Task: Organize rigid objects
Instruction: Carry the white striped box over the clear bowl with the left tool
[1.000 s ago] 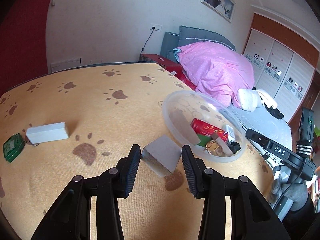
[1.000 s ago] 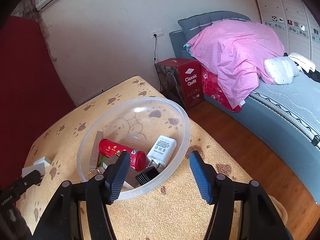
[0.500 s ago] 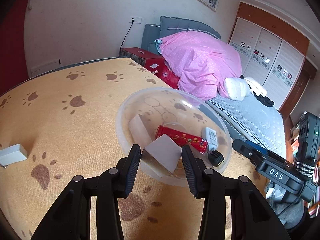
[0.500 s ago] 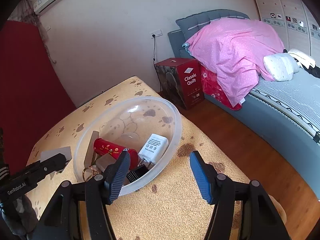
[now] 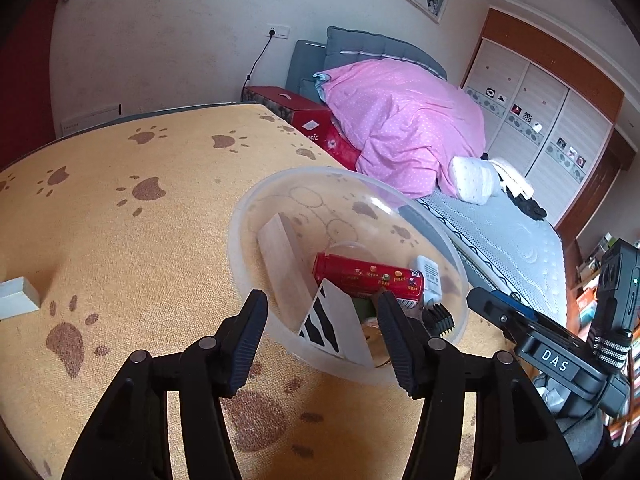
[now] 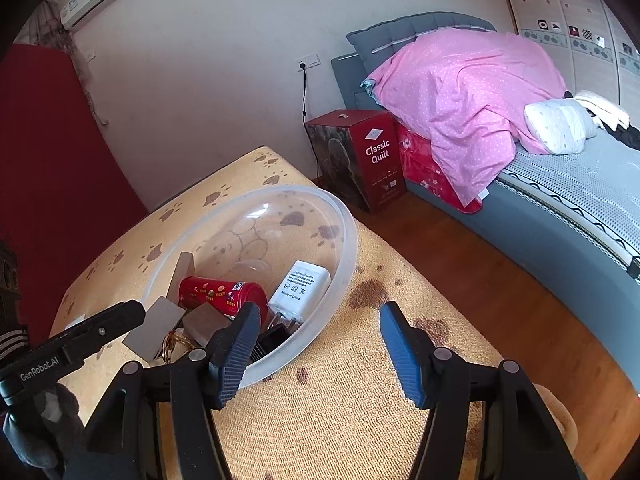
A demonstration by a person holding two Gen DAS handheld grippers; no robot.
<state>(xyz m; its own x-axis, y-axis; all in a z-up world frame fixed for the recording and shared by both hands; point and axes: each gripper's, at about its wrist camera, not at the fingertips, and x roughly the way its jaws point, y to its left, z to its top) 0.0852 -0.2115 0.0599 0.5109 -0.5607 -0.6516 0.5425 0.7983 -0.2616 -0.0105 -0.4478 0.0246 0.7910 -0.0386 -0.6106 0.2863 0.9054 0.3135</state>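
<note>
A clear plastic bowl (image 5: 280, 192) (image 6: 344, 216) sits on the paw-print cloth. It holds a red can (image 5: 368, 276) (image 6: 216, 292), a white charger (image 5: 430, 276) (image 6: 300, 292), a wooden block (image 5: 284, 264) and a black comb piece (image 5: 440, 318). A grey block (image 5: 340, 330) (image 6: 154, 328) leans in the bowl's near edge between my left gripper's open jaws (image 5: 320, 336), free of them. My right gripper (image 6: 316, 344) is open and empty at the bowl's right side. A white box (image 5: 16, 298) lies on the cloth at far left.
The table's far edge runs past the bowl, with wood floor beyond it (image 6: 500, 280). A red quilt box (image 6: 360, 160) and a bed with a pink duvet (image 6: 472, 92) stand beyond. The right gripper's body (image 5: 540, 348) is to the right of the bowl.
My left gripper carried the grey block from the cloth to the bowl, then opened and let it drop onto the bowl's near edge. The right gripper stayed open, shifting slightly.
</note>
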